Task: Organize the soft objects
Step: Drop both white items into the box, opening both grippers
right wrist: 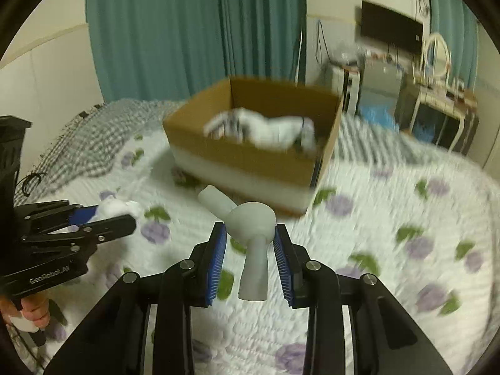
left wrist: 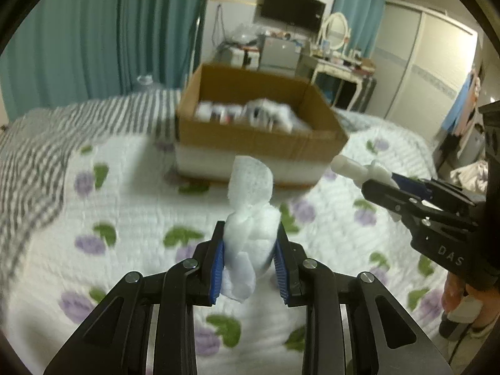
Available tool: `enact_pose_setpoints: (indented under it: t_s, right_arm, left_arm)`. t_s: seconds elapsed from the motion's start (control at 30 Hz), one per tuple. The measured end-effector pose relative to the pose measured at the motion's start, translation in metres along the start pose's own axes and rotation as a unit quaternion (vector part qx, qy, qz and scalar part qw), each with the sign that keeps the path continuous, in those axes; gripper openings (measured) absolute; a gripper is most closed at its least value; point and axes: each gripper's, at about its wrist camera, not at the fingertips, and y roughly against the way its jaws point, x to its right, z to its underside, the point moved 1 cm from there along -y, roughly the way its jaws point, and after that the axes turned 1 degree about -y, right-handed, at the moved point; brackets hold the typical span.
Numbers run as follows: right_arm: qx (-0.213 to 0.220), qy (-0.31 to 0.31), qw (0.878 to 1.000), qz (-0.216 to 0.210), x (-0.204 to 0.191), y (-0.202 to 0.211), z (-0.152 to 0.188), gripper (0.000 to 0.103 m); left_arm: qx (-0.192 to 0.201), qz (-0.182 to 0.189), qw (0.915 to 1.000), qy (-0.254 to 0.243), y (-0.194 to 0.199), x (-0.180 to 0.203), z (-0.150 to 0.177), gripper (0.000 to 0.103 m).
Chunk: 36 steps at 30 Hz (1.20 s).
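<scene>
- white foam wad (left wrist: 250, 218) sits low in the centre of the left wrist view, squeezed between the blue pads (left wrist: 217, 270) of the left gripper (left wrist: 250, 262), which is clenched fully on it; a loose curl of foam sticks up above the jaws.
- grey rubbery toy (right wrist: 250, 218), a rounded body with stubby tubes, is in the lower centre of the right wrist view, its round part caught between the tips of the right gripper (right wrist: 250, 257); the jaws look closed onto it, though one tube hangs free between the pads without touching them.
- cardboard box (left wrist: 259, 140) stands on the flowered quilt (left wrist: 125, 206) in the upper middle of both views, already holding some white and striped soft things (right wrist: 265, 128), too blurred to name.
- risk, as i judge it: the toy is held only at the fingertips on a curved, slippery-looking surface, so a quick swing toward the box could let it squirt out onto the quilt.
- risk: the foam is crushed and its free curl is unsupported, so a piece could tear or snag on the box rim during the drop.
- risk: both grippers sit near each other, the right one showing at the right edge of the left view, so reaching for the same opening at once could knock them together.
- risk: the box rests on soft bedding, so a bump on its wall could tip or shove it.
</scene>
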Motion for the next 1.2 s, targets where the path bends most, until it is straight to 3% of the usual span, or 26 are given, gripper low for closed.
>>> enact_pose_setpoints:
  t_s: [0.27,0.47,0.53,0.67,0.73,0.8,0.87,0.9,0.93,1.1,1.2]
  right_arm:
    - [0.051,-0.008,0.999,0.007,0.022,0.011,-0.082,0.031]
    - [0.056,-0.038,0.998,0.012,0.051,-0.035,-0.132,0.031]
    - [0.051,-0.049,0.997,0.010,0.063,-0.056,-0.141,0.031]
    - [0.039,-0.058,0.998,0.009,0.080,-0.097,-0.152,0.032]
    - [0.036,-0.066,0.997,0.004,0.087,-0.115,-0.153,0.035]
    - [0.038,-0.079,0.996,-0.004,0.092,-0.126,-0.152,0.036]
    - [0.033,-0.090,0.995,-0.015,0.097,-0.133,-0.151,0.044]
    - [0.035,-0.093,0.995,-0.018,0.098,-0.136,-0.152,0.054]
    - [0.043,-0.092,0.995,-0.017,0.097,-0.134,-0.153,0.061]
    - [0.067,-0.088,0.994,0.001,0.094,-0.108,-0.160,0.063]
    - [0.078,-0.090,0.993,0.026,0.089,-0.072,-0.164,0.072]
  left_arm:
    - [0.051,-0.005,0.9978,-0.043,0.006,0.019,-0.089,0.028]
    - [0.088,-0.017,0.9932,-0.074,-0.034,0.016,-0.145,0.029]
    - [0.084,-0.020,0.9929,-0.082,-0.059,0.010,-0.159,0.030]
    - [0.086,-0.030,0.9912,-0.096,-0.094,0.001,-0.172,0.032]
    - [0.077,-0.033,0.9911,-0.103,-0.112,-0.003,-0.176,0.041]
    - [0.063,-0.025,0.9918,-0.109,-0.124,-0.005,-0.179,0.060]
    - [0.049,-0.033,0.9919,-0.112,-0.135,-0.007,-0.180,0.072]
    - [0.048,-0.035,0.9919,-0.113,-0.137,-0.006,-0.179,0.075]
    - [0.050,-0.035,0.9919,-0.112,-0.138,-0.006,-0.179,0.075]
    - [0.060,-0.046,0.9906,-0.114,-0.125,-0.002,-0.176,0.075]
    - [0.070,-0.050,0.9901,-0.110,-0.098,0.001,-0.174,0.075]
